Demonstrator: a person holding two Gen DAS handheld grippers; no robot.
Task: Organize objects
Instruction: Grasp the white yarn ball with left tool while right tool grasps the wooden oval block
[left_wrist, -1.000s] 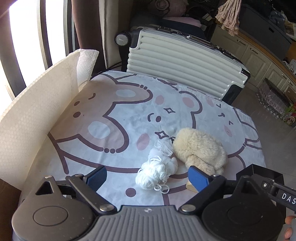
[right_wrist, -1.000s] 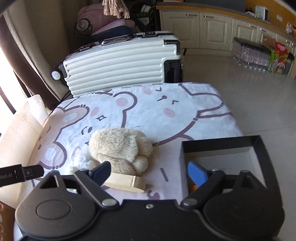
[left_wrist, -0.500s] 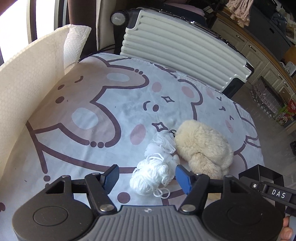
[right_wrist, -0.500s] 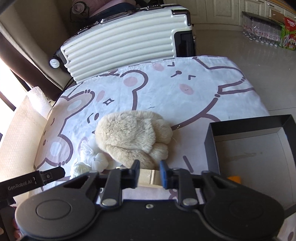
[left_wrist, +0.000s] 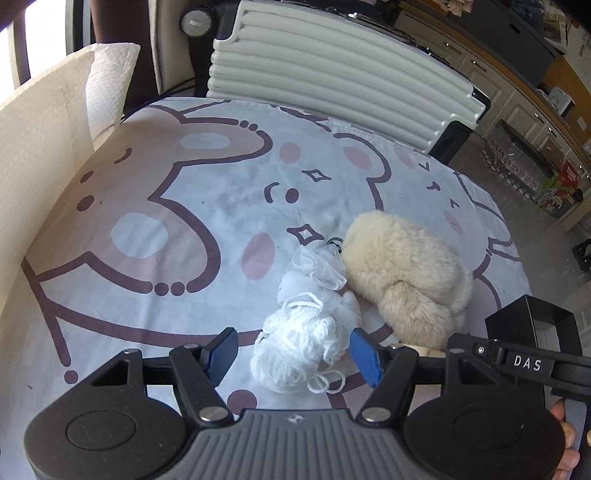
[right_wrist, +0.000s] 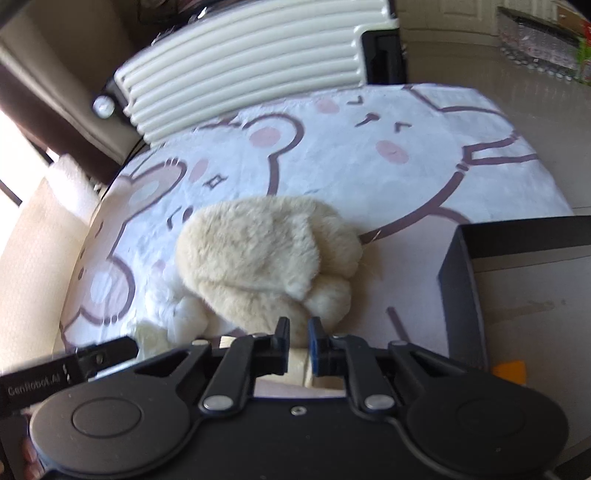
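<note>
Both grippers have dropped lower, the left gripper fingers half apart around soft, light white yarn, the right gripper fingers squeezed together.

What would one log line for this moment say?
left gripper: around yarn, closing | right gripper: shut on wooden piece | plush: on cloth | box: at right
</note>
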